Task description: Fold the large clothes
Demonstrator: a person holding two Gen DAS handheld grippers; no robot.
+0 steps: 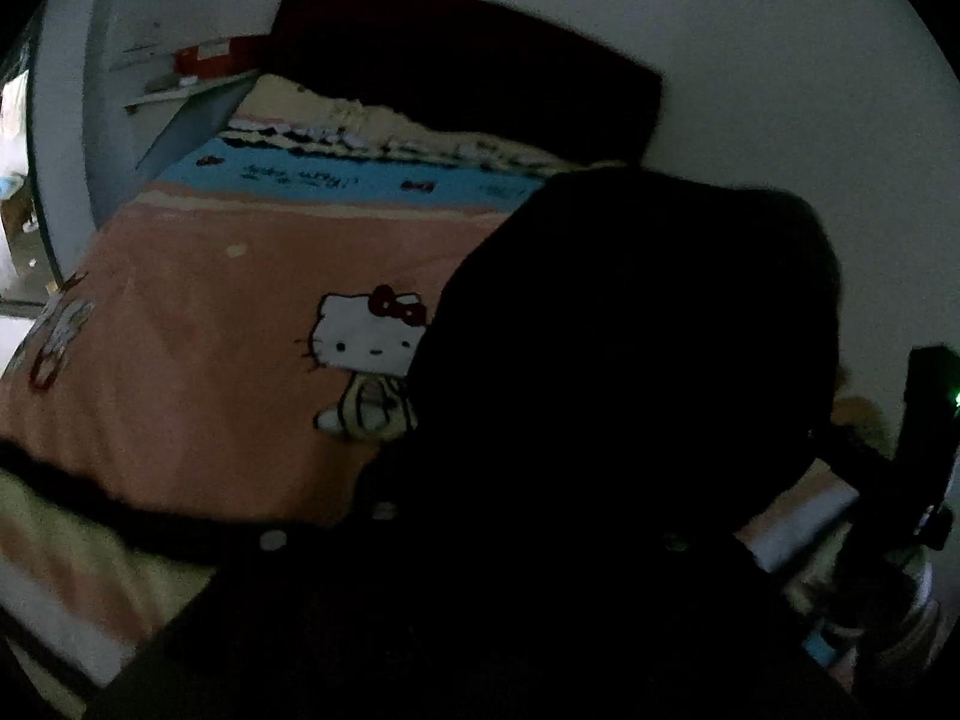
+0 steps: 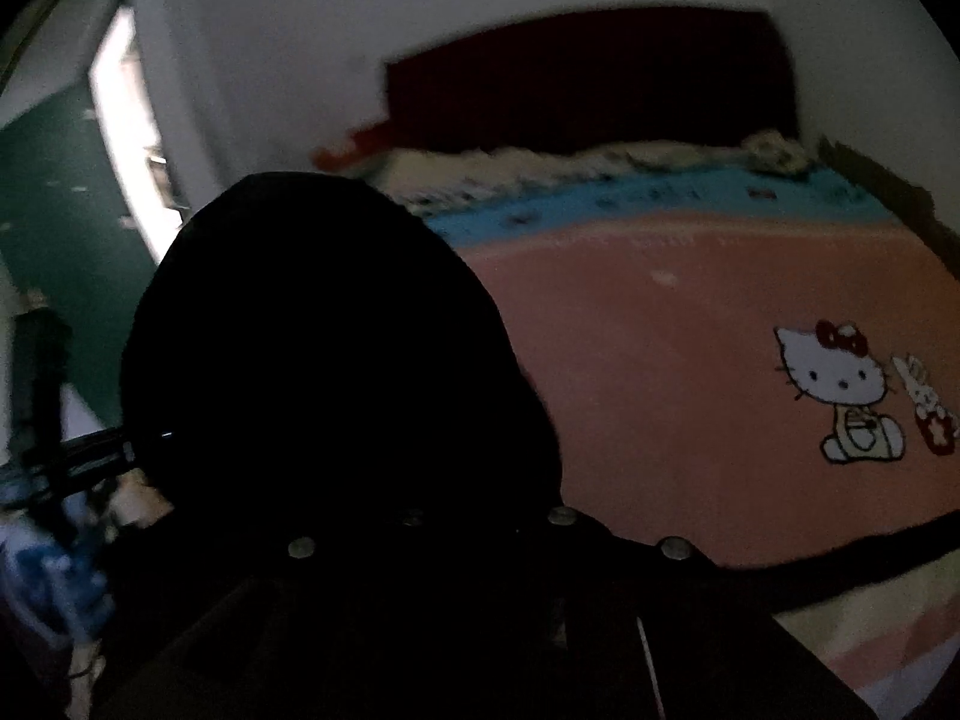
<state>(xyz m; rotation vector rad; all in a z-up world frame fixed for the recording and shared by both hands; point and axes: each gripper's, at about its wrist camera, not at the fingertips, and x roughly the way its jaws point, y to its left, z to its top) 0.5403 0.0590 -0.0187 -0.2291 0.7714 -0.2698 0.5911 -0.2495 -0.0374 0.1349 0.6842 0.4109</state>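
On the bed, taking the printed cartoon cat as the mark: in the left wrist view a large black garment rises just right of the cat and hides part of its body, bulging up and filling the frame down to the lens. The left tool is lost in that blackness; its jaws cannot be made out, though they read as pressed together — on the black cloth, as far as I can judge, since the fabric drapes straight over it. In the right wrist view the same garment stands well left of the cat, again mounded over the right tool, whose jaws likewise appear pinched together on the cloth.

Judging progress: the garment looks gathered and lifted at two points, not spread flat, and no neat fold shows — so the task seems at an early stage. Laying it out on the pink cover and making the folds is all left to do.
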